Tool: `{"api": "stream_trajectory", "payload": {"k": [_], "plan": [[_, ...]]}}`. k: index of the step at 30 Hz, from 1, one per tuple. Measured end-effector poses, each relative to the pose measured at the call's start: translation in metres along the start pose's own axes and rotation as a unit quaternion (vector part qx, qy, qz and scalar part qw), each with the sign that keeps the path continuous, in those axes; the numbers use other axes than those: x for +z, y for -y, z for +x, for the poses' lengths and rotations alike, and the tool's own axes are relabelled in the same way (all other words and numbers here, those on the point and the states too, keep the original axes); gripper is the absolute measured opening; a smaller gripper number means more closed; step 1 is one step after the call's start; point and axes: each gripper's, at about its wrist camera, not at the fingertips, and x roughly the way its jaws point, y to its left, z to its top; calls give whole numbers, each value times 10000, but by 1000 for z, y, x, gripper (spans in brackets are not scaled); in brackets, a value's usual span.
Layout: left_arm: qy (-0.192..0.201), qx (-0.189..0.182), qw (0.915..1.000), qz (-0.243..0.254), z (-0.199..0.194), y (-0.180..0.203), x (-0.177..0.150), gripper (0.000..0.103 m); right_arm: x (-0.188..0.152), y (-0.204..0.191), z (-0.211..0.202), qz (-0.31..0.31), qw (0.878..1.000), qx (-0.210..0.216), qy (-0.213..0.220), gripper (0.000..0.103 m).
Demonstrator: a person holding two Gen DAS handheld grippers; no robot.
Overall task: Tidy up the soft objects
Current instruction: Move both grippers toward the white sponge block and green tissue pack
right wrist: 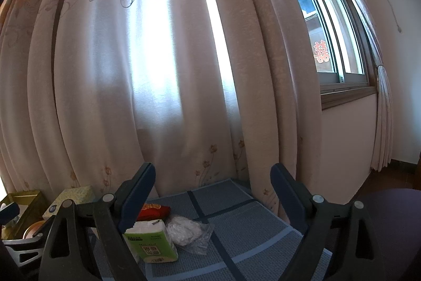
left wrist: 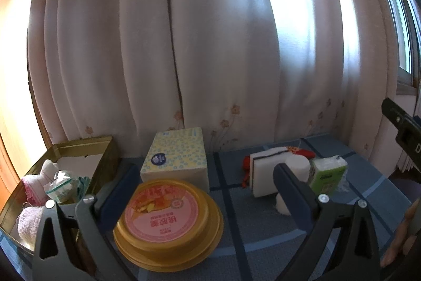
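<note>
A: Status of each tool?

B: Left tool (left wrist: 208, 179) and right tool (right wrist: 213, 179): fingers apart, nothing held.

A: Items stowed?

B: Gold tin box (left wrist: 86, 146), far left, holds knitted pieces (left wrist: 33, 186) and a wrapped pack.

A: Remaining?

B: Green tissue pack (right wrist: 151, 241), bagged wad (right wrist: 185, 229), white sponge (left wrist: 264, 174), red item (right wrist: 154, 211) lie loose on the worktop (right wrist: 236, 228). Judged partway done.

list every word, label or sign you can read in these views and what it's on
"囍": red paper cutout on the window pane.
Round gold tin lid with pink label: large characters seen upside down, too blurred to quote.
Green and white tissue pack: dark label patch, too small to read.
Yellow patterned tissue box: round dark blue logo, unreadable.
Black part at the left view's right edge: a cut-off "D".
</note>
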Motion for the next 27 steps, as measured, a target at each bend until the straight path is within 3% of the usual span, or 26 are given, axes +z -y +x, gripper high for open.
{"api": "stream_trajectory", "payload": {"k": [15,22,27], "plan": [[-56,-90,9999,-80,2,-1,-3,103,4,19,9,-52,10000,-46,2,91],[-140,-76,9999,-59,4,0,-4,103,5,38,20,125,9995,-38,-300,91],[-273,-86,9996,-70,9,1,-5,103,2,38,31,90,9975,211,-668,91]]}}
